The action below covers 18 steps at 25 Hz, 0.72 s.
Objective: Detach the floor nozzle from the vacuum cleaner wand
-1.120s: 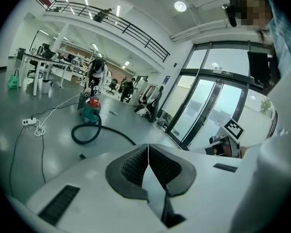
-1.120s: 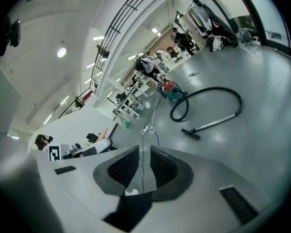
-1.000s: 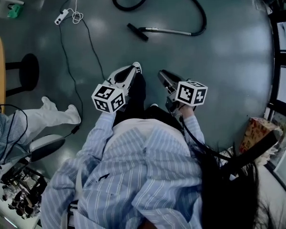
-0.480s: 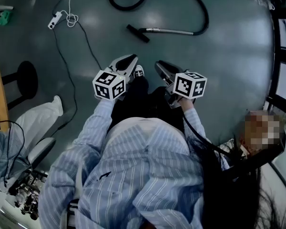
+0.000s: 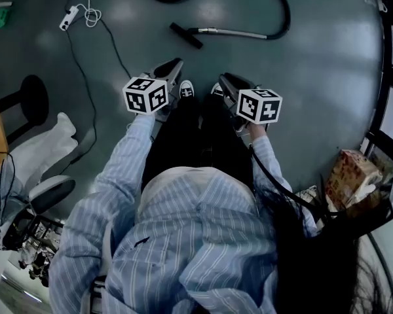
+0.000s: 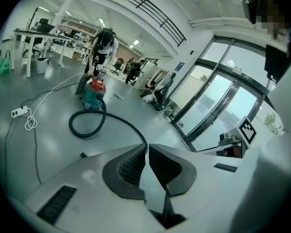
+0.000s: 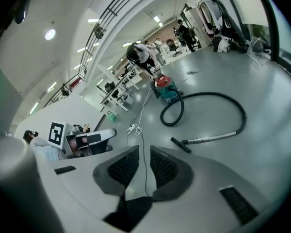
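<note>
Ahead on the floor, well apart from both grippers, the nozzle [image 5: 185, 35] lies joined to the wand [image 5: 232, 33], so nothing can be gripped yet. I hold the left gripper [image 5: 175, 64] clenched and empty and the right gripper [image 5: 226, 80] slightly parted and empty, both aimed that way, presumably for the approach.

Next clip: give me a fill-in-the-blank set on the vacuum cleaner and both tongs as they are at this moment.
1. The floor nozzle is ____ to the metal wand.
2. The black hose leads to a teal canister with a ____ top.
3. The left tongs are ____, holding nothing.
4. The right tongs stand slightly ____, empty and well short of the nozzle.

Missing words: attached; red; shut; open.
</note>
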{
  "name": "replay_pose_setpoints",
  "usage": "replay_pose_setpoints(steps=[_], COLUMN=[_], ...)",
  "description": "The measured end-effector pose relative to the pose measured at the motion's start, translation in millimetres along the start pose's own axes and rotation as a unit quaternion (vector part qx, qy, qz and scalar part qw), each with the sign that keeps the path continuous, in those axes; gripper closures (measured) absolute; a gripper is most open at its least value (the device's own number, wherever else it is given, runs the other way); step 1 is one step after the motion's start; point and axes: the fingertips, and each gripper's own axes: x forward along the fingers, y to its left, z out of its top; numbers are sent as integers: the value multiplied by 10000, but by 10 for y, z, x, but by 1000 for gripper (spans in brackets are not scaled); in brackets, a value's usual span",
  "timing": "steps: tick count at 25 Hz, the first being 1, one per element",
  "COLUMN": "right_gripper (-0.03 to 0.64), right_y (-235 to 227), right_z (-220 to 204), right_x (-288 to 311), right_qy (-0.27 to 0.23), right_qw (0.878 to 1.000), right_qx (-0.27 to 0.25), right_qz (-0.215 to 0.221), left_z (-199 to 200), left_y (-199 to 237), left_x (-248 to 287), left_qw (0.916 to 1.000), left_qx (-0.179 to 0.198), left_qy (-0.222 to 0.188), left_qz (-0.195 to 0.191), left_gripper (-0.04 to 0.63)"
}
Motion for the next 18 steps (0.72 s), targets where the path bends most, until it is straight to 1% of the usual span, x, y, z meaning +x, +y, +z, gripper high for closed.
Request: replay_pose_setpoints(steps=[4,7,11,14,16,18], right_gripper=[541,541,541,541,541,540], right_y=[-291,-479,-817,-1068,-1230,-1443], right_z=[164,339,444,497,460,394], right_x=[52,161,359,613,856,1160], right_qy=[-41,-87,6,38,65,167], right_qw=[9997,9997,9996,9992,9987,9970], right_qx=[143,32,-141,-319,-472,-749], right_qz=[210,233,253,242,182,75], left_z=[-46,-91,-172,-208,-327,-501], left_y=[55,107,187,375,584,857], left_x=[188,328,640,931,1096,1324], left_qw=[9991,9982,9967,9959,9948,9932], left_qx=[-253,-308,-401,-402,-471,-591], left_qy=[4,112,187,257,387,583], left_qz=[345,501,678,763,814,816], left_gripper=[588,588,588,588,586,573])
